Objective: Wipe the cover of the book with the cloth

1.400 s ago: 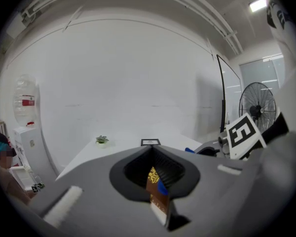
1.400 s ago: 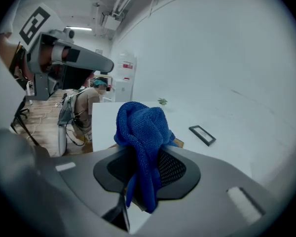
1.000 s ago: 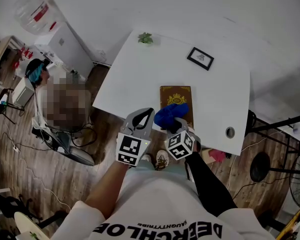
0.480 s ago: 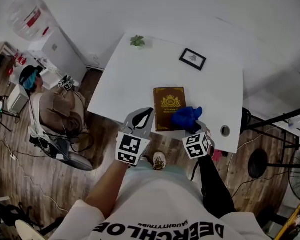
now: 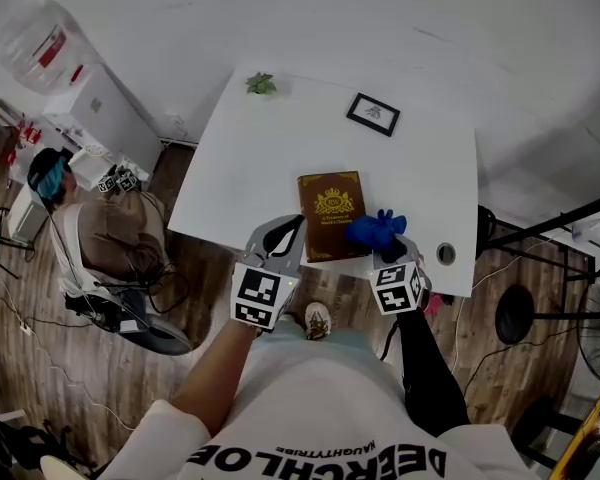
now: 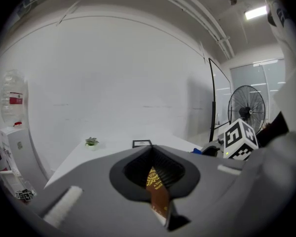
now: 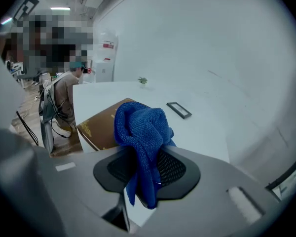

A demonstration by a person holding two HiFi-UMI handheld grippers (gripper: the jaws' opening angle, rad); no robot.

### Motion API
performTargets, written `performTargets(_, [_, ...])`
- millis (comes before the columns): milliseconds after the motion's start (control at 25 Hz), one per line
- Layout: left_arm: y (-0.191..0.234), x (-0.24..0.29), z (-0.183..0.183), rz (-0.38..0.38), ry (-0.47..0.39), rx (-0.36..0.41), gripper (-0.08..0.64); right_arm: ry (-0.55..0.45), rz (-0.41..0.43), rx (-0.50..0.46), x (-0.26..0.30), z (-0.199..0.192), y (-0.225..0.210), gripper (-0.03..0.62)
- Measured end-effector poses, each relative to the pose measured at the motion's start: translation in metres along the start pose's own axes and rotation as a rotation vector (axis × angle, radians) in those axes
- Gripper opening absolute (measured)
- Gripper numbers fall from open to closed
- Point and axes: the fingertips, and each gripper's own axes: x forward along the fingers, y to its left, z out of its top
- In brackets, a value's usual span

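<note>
White table (image 5: pixel 250 168), book (image 5: pixel 325 213), DEERCHLOE shirt (image 5: pixel 320 413); right fingers (image 7: pixel 182 169) clamped on blue cloth (image 7: pixel 140 127), left fingers (image 6: pixel 103 196) together.

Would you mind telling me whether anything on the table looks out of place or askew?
Nothing is spilled or damaged. The book lies right at the near edge of the table, slightly askew to it, and the picture frame appears to lie flat near the far side.

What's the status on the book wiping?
Left gripper shut, by book's left edge. Right gripper shut on blue cloth, at book's right edge. Nothing in the way.
</note>
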Motion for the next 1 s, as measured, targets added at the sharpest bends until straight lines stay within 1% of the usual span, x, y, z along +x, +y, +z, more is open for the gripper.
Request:
performTargets(120, [-0.001,-0.003,0.005,-0.022,-0.003,-0.015,0.057,-0.058,0.030,-0.017,-0.011,0.020,0.024,0.106])
performTargets(320, [0.006,-0.009,-0.004,-0.032,0.014,-0.011,0.057,-0.129,0.121,-0.100,-0.019,0.049,0.077,0.106])
performTargets(400, [0.008,-0.011,-0.006,-0.036,0.018,-0.012,0.057,-0.109,0.169,-0.125,-0.013,0.049,0.099,0.106])
performTargets(480, [0.008,-0.012,-0.005,-0.042,0.018,-0.017,0.057,-0.045,0.214,-0.150,-0.004,0.036,0.120,0.106])
performTargets(560, [0.009,-0.014,-0.006,-0.042,0.017,-0.021,0.057,0.000,0.231,-0.168,0.001,0.024,0.133,0.106])
performTargets(640, [0.011,-0.014,-0.010,-0.040,0.025,-0.024,0.057,0.005,0.227,-0.165,0.002,0.020,0.133,0.106])
performTargets(760, [0.012,-0.014,-0.010,-0.043,0.029,-0.032,0.057,0.011,0.207,-0.144,0.002,0.016,0.123,0.106])
performTargets(1000, [0.004,-0.005,-0.009,-0.062,0.029,-0.027,0.057,0.060,0.135,-0.078,-0.002,-0.011,0.086,0.106])
